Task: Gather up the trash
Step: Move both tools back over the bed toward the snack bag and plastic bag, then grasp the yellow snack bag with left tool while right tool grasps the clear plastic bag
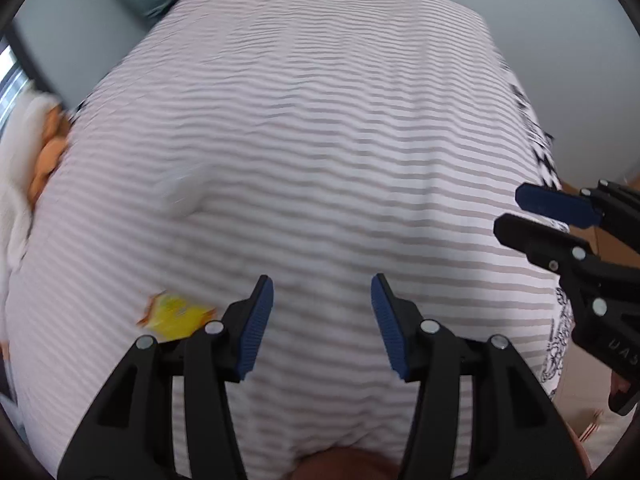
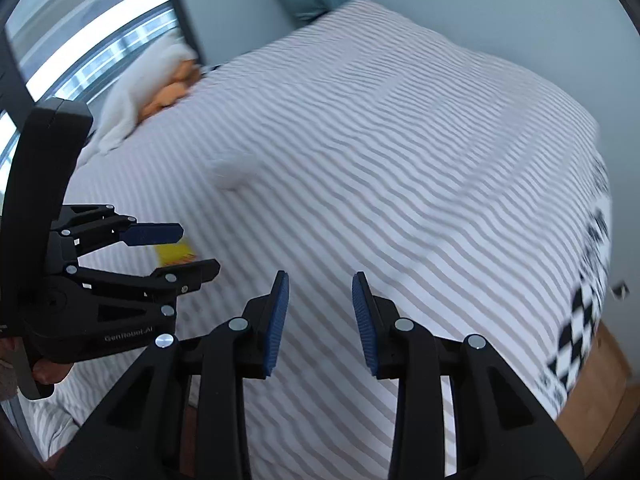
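Left wrist view puts the yellow wrapper [image 1: 176, 316] on the striped bedspread [image 1: 320, 140] just left of your spread, empty left gripper [image 1: 322, 304]; your right gripper [image 2: 320, 304], also parted and empty, sits farther off.

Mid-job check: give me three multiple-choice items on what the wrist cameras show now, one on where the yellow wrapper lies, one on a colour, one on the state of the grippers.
1. Where does the yellow wrapper lie?
A. on the striped bedspread, beside the left gripper
B. on the wooden floor
C. between the right gripper's pads

2. What colour are the gripper pads?
A. red
B. blue
C. white

3. What is the state of the two grippers?
A. both clamp trash
B. the left holds the wrapper
C. both stand apart with nothing between the pads

Answers:
1. A, since the left wrist view shows it on the stripes just left of the fingers.
2. B, as the ribbed pads are blue in both views.
3. C, because only bedspread shows in the gap of the left gripper and of the right gripper.
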Available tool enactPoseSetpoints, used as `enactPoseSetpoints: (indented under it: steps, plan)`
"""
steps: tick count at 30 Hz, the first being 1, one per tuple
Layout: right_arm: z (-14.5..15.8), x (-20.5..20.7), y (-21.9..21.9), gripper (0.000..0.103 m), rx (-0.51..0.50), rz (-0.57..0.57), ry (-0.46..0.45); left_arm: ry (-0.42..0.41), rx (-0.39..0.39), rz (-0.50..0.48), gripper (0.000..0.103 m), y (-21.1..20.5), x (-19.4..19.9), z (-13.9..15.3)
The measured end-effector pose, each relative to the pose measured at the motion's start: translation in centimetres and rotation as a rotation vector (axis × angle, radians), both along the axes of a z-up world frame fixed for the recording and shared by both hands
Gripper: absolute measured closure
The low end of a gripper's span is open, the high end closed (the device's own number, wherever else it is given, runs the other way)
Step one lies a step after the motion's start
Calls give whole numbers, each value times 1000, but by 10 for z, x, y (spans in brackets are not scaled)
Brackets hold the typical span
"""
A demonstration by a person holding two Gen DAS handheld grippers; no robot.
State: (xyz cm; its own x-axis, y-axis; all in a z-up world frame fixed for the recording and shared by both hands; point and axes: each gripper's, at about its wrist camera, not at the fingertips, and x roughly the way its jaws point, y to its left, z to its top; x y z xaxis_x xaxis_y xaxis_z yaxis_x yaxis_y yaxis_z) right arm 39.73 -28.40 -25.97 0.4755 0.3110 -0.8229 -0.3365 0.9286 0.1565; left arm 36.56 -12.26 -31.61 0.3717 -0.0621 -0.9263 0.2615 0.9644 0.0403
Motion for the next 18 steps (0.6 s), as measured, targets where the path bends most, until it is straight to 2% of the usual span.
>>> enactPoseSetpoints:
  steps: [3,5,9,11,18]
  plan:
    - [14,18,49,67,0,100,-3,-4,15,96,51,46,-1,18]
    - [21,29,76,64,3,152,-5,-5,6,160,45,71,-2,27]
    - [25,58,117,61,-4,224,-11,-3,-16,253,43,104,3,33]
    - [19,73,134,55,-6,246,-21,2,-25,290,41,116,6,28]
    - [-25,123,190,55,-35,304,-4,59,-64,394,41,151,18,-20]
